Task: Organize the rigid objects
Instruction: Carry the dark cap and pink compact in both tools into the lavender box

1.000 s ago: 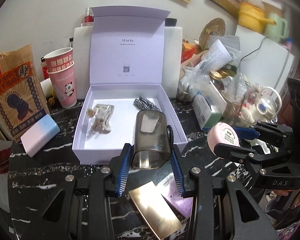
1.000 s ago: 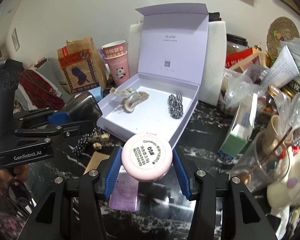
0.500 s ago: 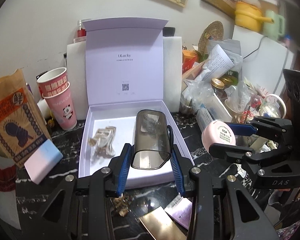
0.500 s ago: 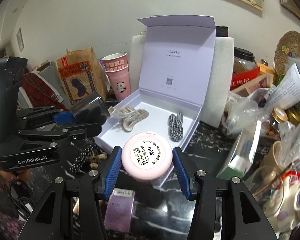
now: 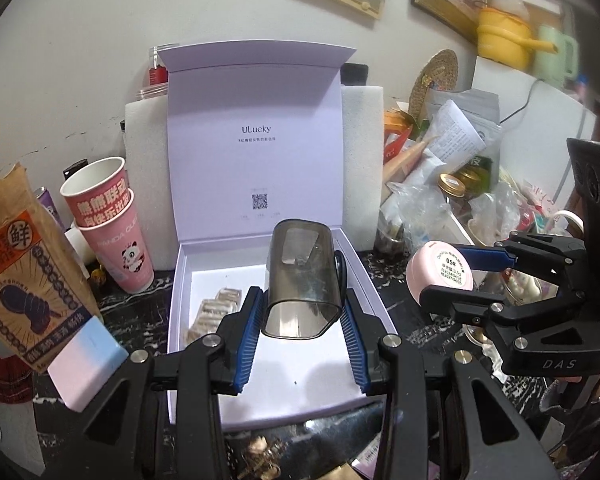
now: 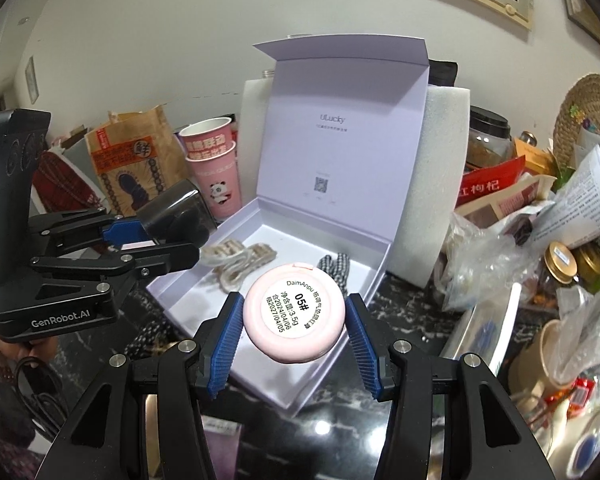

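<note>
Right now the left gripper (image 5: pixel 303 330) is clamped on a smoky grey case (image 5: pixel 301 278), held above the open lilac box (image 5: pixel 366 280) with its long axis pointing away toward the lid; the right gripper (image 6: pixel 294 330) pinches a round pink compact (image 6: pixel 294 318), label facing the camera, over the box's near edge

The box lid (image 5: pixel 256 128) reads "ULucky". The pink compact (image 6: pixel 294 312) label reads "DaimAnpu 05#". The left hand-held gripper (image 6: pixel 172 236) bears "GenRobot.AI"; the right hand-held gripper (image 5: pixel 456 276) bears "DAS". The pink cup (image 5: pixel 120 256) reads "PANDA".
</note>
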